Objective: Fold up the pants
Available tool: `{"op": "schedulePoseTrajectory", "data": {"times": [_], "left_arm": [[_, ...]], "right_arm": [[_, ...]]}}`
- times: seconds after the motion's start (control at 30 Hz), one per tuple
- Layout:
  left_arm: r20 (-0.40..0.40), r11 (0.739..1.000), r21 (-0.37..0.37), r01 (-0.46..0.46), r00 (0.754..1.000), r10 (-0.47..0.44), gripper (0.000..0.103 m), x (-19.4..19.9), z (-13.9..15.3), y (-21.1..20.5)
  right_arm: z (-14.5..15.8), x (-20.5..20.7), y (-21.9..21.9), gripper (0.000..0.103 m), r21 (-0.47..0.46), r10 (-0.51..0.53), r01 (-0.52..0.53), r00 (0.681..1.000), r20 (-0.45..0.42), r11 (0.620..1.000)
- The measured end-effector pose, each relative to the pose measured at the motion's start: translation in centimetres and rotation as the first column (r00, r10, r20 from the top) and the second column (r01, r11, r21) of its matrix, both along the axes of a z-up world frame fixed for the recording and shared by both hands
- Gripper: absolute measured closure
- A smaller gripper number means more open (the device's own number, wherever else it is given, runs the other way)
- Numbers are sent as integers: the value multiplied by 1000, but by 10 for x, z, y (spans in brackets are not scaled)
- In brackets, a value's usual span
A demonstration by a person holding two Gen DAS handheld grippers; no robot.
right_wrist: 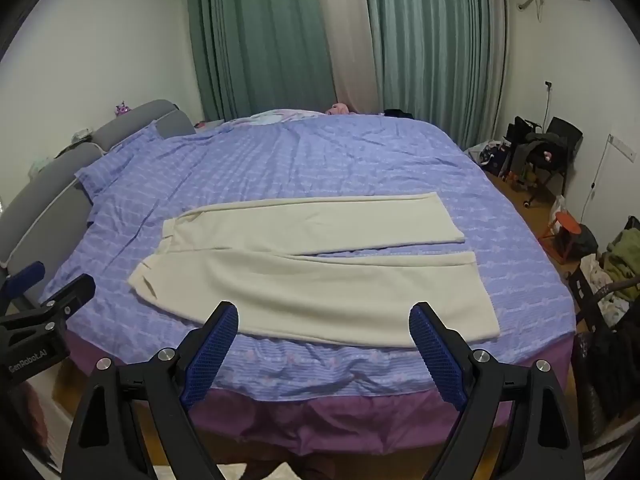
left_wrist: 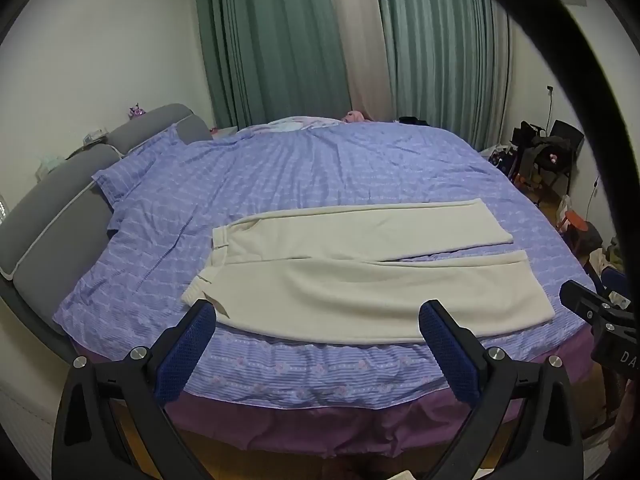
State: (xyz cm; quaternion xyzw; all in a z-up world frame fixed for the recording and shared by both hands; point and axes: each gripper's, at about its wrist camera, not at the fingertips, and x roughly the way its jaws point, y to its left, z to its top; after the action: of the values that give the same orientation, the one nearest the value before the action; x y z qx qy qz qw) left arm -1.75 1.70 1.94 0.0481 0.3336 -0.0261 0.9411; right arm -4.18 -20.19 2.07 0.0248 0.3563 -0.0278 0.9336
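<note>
Cream pants (left_wrist: 360, 276) lie flat on the purple bedspread (left_wrist: 320, 168), waistband to the left, both legs spread out to the right with a narrow gap between them. The pants also show in the right wrist view (right_wrist: 312, 280). My left gripper (left_wrist: 318, 314) is open and empty, held above the bed's near edge in front of the pants. My right gripper (right_wrist: 324, 316) is open and empty too, at the same near edge. The right gripper shows at the far right of the left wrist view (left_wrist: 600, 320); the left gripper shows at the left of the right wrist view (right_wrist: 40, 320).
A grey headboard (left_wrist: 60, 216) runs along the left. Green curtains (left_wrist: 280, 40) hang behind the bed. Chairs, bags and a red stool (right_wrist: 568, 224) crowd the floor at the right. Small items lie at the bed's far edge (right_wrist: 340, 110).
</note>
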Motion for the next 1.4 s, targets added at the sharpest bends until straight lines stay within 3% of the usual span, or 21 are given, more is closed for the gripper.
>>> {"op": "schedulePoseTrajectory", "data": {"times": [1.4], "left_arm": [[78, 1000, 16, -19, 997, 18, 0, -17, 17, 6]], "right_arm": [[14, -10, 4, 15, -7, 11, -10, 999, 50, 1000]]}}
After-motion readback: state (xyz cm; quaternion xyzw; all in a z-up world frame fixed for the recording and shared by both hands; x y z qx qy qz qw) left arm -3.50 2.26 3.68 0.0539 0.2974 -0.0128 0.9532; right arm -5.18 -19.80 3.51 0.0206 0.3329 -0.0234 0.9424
